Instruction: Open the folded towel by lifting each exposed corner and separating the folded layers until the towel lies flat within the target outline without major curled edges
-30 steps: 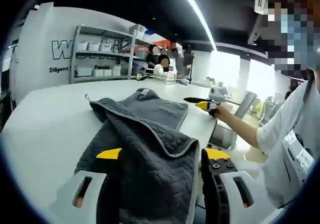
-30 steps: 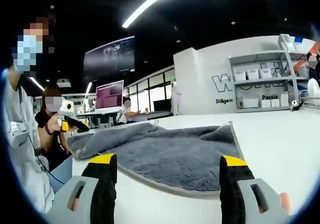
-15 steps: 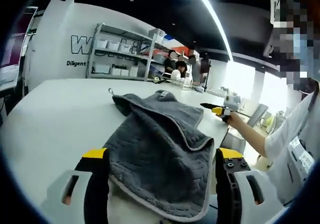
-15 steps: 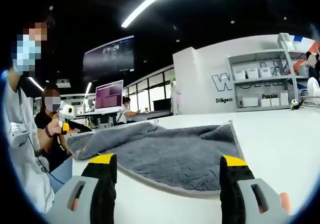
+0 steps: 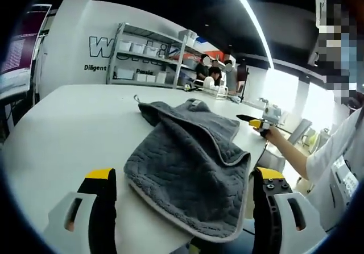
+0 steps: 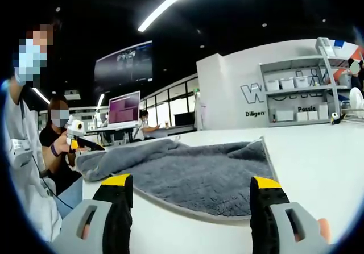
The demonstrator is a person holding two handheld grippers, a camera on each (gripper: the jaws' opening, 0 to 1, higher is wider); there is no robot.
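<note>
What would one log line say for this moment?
towel: still folded, on table | left claw: open, holds nothing | right claw: open, holds nothing

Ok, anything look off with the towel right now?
Yes. The towel is still doubled over, with a folded layer on top, and its near corner droops past the table edge. Both claws are open and off it.

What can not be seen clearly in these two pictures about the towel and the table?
- Target outline: no marking can be made out on the white table in either view.
- Towel near corner: in the left gripper view it hangs over the table edge, cut off below.
- Layers underneath: hidden by the towel's own upper fold in the right gripper view.
- Shelf lettering: too small.
</note>
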